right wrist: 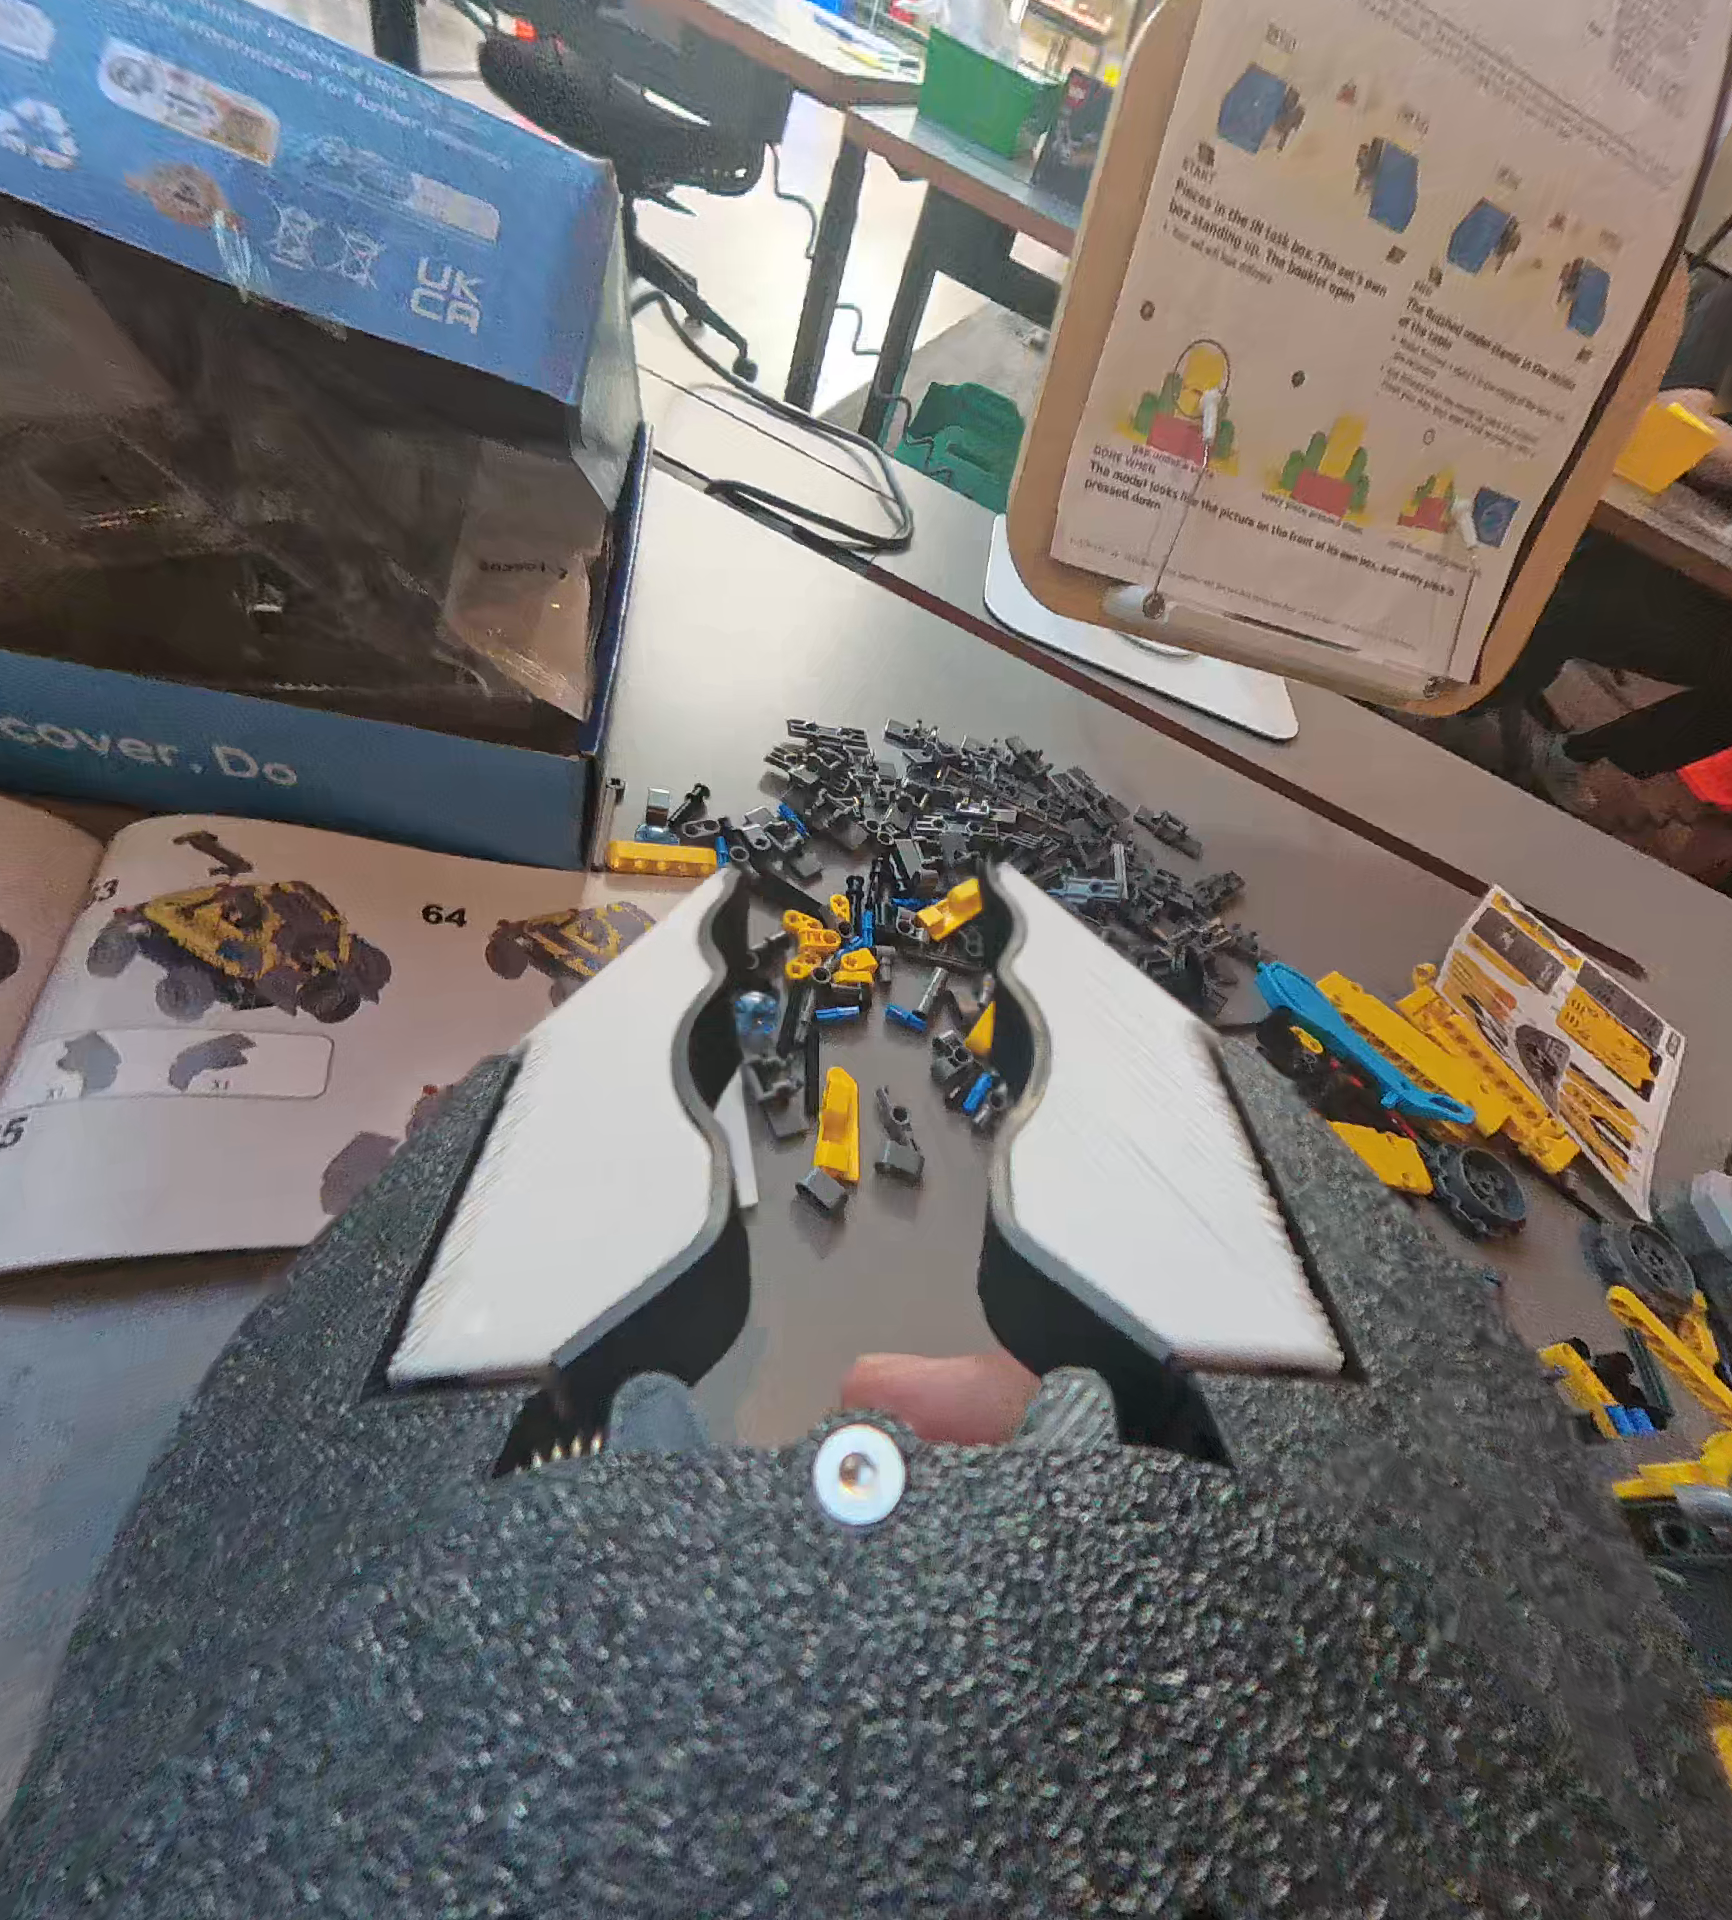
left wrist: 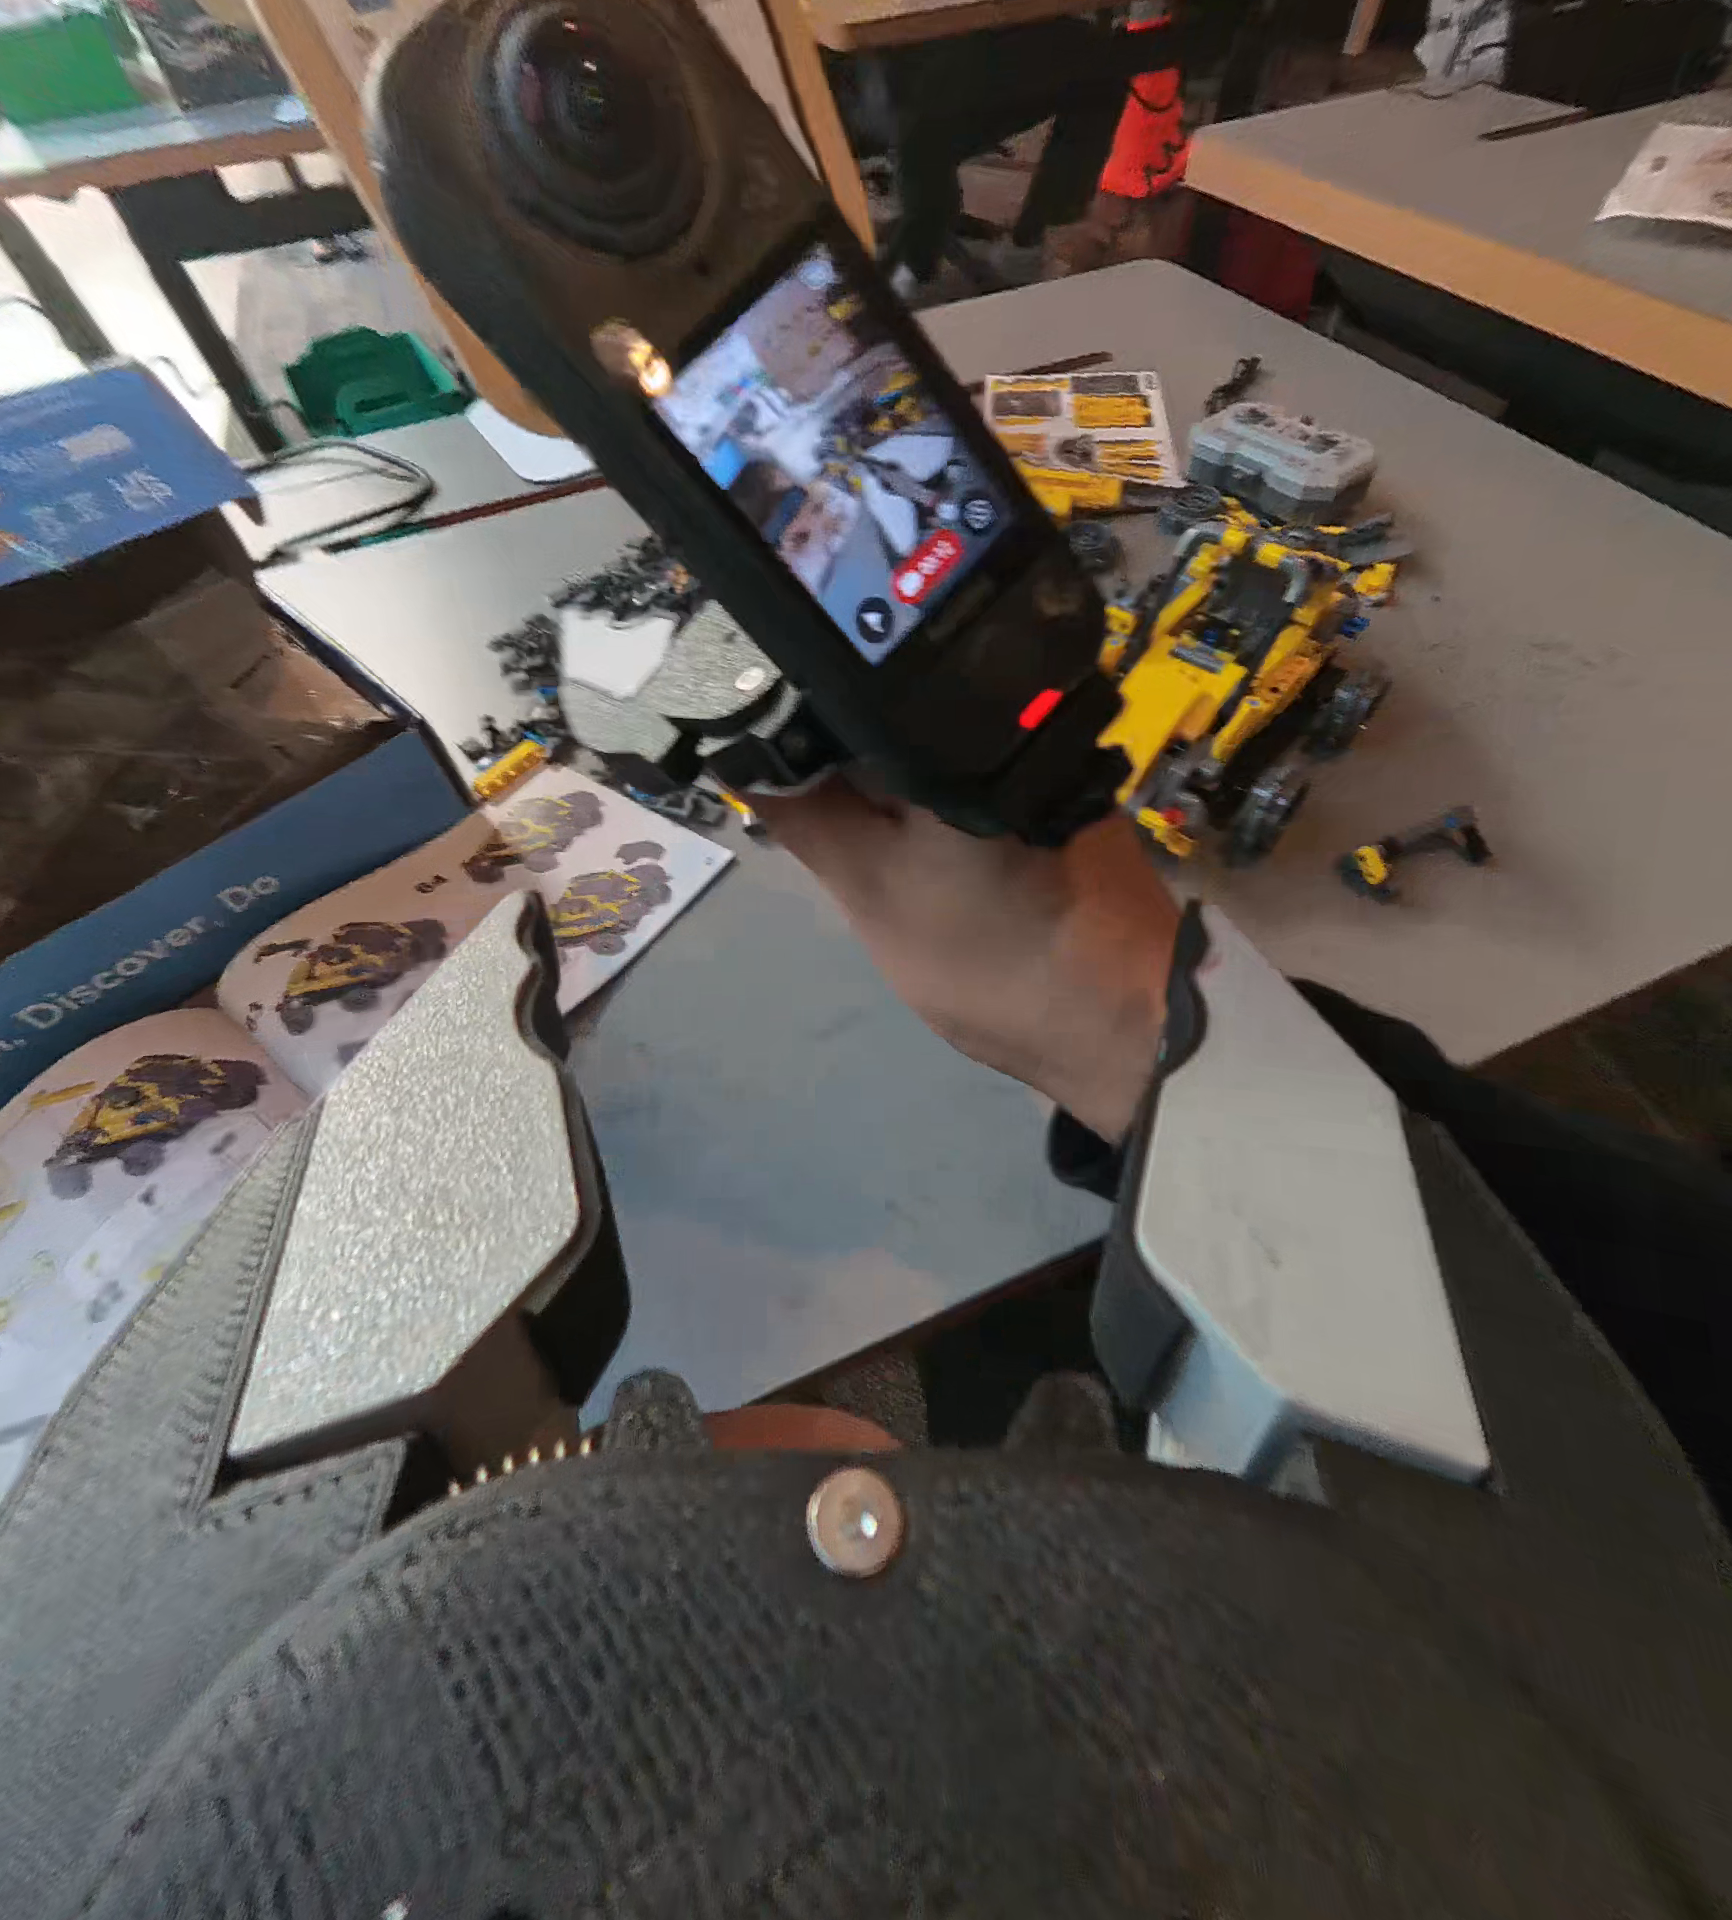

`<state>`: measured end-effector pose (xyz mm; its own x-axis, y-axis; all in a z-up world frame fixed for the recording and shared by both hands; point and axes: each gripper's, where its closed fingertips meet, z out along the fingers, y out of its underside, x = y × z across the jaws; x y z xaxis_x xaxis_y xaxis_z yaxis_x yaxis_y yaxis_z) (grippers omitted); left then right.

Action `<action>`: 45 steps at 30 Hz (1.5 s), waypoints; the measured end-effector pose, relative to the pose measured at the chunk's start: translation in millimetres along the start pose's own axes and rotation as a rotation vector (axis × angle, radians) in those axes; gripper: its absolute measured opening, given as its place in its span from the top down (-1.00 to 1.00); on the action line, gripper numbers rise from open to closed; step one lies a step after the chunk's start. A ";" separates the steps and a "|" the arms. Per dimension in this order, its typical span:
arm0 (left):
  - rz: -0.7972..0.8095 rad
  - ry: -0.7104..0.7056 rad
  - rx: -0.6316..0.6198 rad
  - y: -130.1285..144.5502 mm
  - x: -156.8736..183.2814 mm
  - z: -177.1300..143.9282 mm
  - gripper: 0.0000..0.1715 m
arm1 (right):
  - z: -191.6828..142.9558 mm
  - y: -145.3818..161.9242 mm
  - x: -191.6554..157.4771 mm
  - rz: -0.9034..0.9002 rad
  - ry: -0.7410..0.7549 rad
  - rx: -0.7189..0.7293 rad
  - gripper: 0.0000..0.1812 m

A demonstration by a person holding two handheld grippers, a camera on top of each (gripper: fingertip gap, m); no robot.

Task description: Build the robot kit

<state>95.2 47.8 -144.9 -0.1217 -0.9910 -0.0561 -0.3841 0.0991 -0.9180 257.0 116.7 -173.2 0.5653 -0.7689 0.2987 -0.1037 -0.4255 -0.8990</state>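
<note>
The right gripper [right wrist: 862, 1049] hangs with jaws spread and empty over the loose pile of small parts [right wrist: 945, 883] on the worktop [right wrist: 789, 623]; I judge that settling on one piece at the pile's sparse near edge would avoid catching its neighbours. The left gripper [left wrist: 851, 1174], jaws also parted and empty, is held above bare worktop. One blue box [right wrist: 249, 416], one open instruction booklet [right wrist: 218, 1039], one part-built yellow vehicle [left wrist: 1246, 675], perhaps two loose wheels [right wrist: 1485, 1190].

Both claws [left wrist: 862, 1039] [right wrist: 862, 977] agape (nothing gripped)
</note>
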 end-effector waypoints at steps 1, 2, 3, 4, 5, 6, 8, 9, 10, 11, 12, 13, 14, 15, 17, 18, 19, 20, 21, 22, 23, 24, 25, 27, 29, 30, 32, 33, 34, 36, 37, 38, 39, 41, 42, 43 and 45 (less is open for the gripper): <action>-0.030 0.028 -0.012 3.0 0.5 -5.1 -0.33 | 2.4 -2.5 -8.6 0.002 -0.005 0.000 0.45; -0.040 0.026 -0.009 3.5 -2.7 -10.0 -0.35 | 3.3 -5.1 -21.6 0.000 -0.028 0.001 0.37; -0.030 0.001 0.006 2.0 -8.5 -14.5 -0.35 | 2.4 -8.7 -36.6 -0.012 -0.052 0.011 0.24; -0.015 -0.042 0.017 1.0 -16.3 -17.8 -0.35 | 0.1 -12.5 -54.5 -0.034 -0.085 0.023 0.10; -0.004 -0.083 0.012 2.1 -23.6 -19.8 -0.35 | -3.5 -15.2 -75.0 -0.062 -0.136 0.034 0.05; 0.000 -0.104 -0.004 5.4 -27.9 -21.4 -0.35 | -6.9 -16.2 -92.9 -0.095 -0.183 0.041 0.01; -0.009 -0.114 -0.032 14.0 -33.7 -27.3 -0.38 | -9.3 -12.8 -110.8 -0.177 -0.244 0.033 -0.14; -0.013 -0.111 -0.035 18.4 -37.2 -32.2 -0.38 | -8.2 -10.6 -107.5 -0.201 -0.248 0.018 -0.14; -0.016 -0.102 -0.039 24.1 -41.6 -37.7 -0.38 | -8.0 -9.6 -101.2 -0.214 -0.261 0.006 -0.14; -0.013 -0.105 -0.049 30.6 -49.0 -43.0 -0.39 | -9.5 -11.5 -92.8 -0.212 -0.282 0.007 -0.18; 0.009 -0.122 -0.063 37.8 -59.8 -47.4 -0.39 | -13.1 -15.0 -85.7 -0.208 -0.325 0.016 -0.24; 0.052 -0.147 -0.084 45.7 -72.7 -49.8 -0.40 | -19.4 -18.5 -81.8 -0.214 -0.396 0.025 -0.27; 0.098 -0.193 -0.110 53.3 -89.3 -49.7 -0.45 | -27.2 -21.4 -78.2 -0.227 -0.469 0.033 -0.32; 0.136 -0.253 -0.144 60.7 -107.9 -46.9 -0.52 | -34.8 -24.4 -72.3 -0.241 -0.526 0.041 -0.37; 0.197 -0.315 -0.244 77.7 -133.5 -34.2 -0.47 | -61.3 -20.6 -68.5 -0.324 -0.708 0.035 -0.25; 0.225 -0.311 -0.296 85.4 -137.7 -26.5 -0.37 | -76.4 -14.5 -64.8 -0.376 -0.784 0.021 -0.24; 0.252 -0.279 -0.332 90.8 -134.7 -18.8 -0.34 | -90.7 -5.9 -57.5 -0.440 -0.829 0.000 -0.26; 0.283 -0.217 -0.359 94.5 -124.5 -12.1 -0.33 | -106.6 7.2 -49.9 -0.521 -0.873 -0.031 -0.30; 0.326 -0.115 -0.392 99.3 -105.8 -7.3 -0.27 | -123.2 22.5 -40.9 -0.606 -0.908 -0.065 -0.39; 0.375 -0.007 -0.424 104.3 -84.7 -4.8 -0.26 | -138.7 38.3 -30.0 -0.681 -0.932 -0.103 -0.41; 0.429 0.082 -0.456 109.0 -65.5 -4.3 -0.26 | -154.2 53.6 -18.9 -0.733 -0.958 -0.146 -0.41; 0.489 0.190 -0.504 117.0 -44.8 -7.4 -0.21 | -167.5 66.2 -7.4 -0.758 -0.978 -0.183 -0.45; 0.539 0.309 -0.566 126.0 -23.9 -13.7 -0.16 | -177.8 75.9 5.9 -0.763 -0.987 -0.220 -0.46; 0.569 0.414 -0.611 121.3 1.3 -15.4 -0.20 | -180.6 82.7 42.3 -0.732 -0.913 -0.267 -0.47; 0.579 0.381 -0.555 91.6 8.3 0.4 -0.19 | -171.7 76.6 86.9 -0.634 -0.787 -0.288 -0.49; 0.578 0.336 -0.511 71.8 6.2 11.9 -0.19 | -165.8 71.0 110.9 -0.565 -0.716 -0.290 -0.49; 0.512 0.235 -0.405 27.5 -2.8 36.4 -0.18 | -155.4 64.6 162.2 -0.413 -0.568 -0.303 -0.45; 0.464 0.211 -0.361 8.9 -6.9 46.4 -0.17 | -152.6 67.2 187.9 -0.346 -0.495 -0.324 -0.39; 0.413 0.206 -0.326 -5.0 -9.9 54.0 -0.16 | -151.0 74.4 214.4 -0.288 -0.412 -0.357 -0.34; 0.315 0.211 -0.295 -16.4 -17.9 62.9 -0.14 | -155.9 101.5 265.0 -0.194 -0.252 -0.453 -0.26; 0.278 0.213 -0.309 -13.0 -22.5 63.4 -0.15 | -163.8 119.0 282.5 -0.152 -0.212 -0.505 -0.23; 0.255 0.227 -0.330 -5.4 -24.9 61.5 -0.15 | -173.5 135.8 292.6 -0.111 -0.204 -0.546 -0.18; 0.240 0.234 -0.345 4.2 -27.3 58.6 -0.15 | -184.0 150.8 296.7 -0.068 -0.215 -0.572 -0.13; 0.226 0.228 -0.378 29.6 -33.0 51.0 -0.11 | -202.7 176.0 293.4 0.007 -0.251 -0.598 -0.09; 0.223 0.267 -0.410 46.1 -28.1 44.2 -0.11 | -209.9 184.6 283.7 0.031 -0.291 -0.592 -0.05; 0.218 0.331 -0.443 62.8 -18.4 35.4 -0.09 | -216.9 192.0 267.8 0.045 -0.358 -0.585 0.03; 0.205 0.434 -0.483 89.8 -0.6 18.6 0.04 | -225.9 205.1 233.3 0.062 -0.482 -0.572 0.08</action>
<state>77.8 55.7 -234.7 -0.5530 -0.8320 0.0450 -0.6673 0.4099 -0.6219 182.7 -257.8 -215.5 0.8265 -0.5616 -0.0390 -0.4823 -0.6706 -0.5636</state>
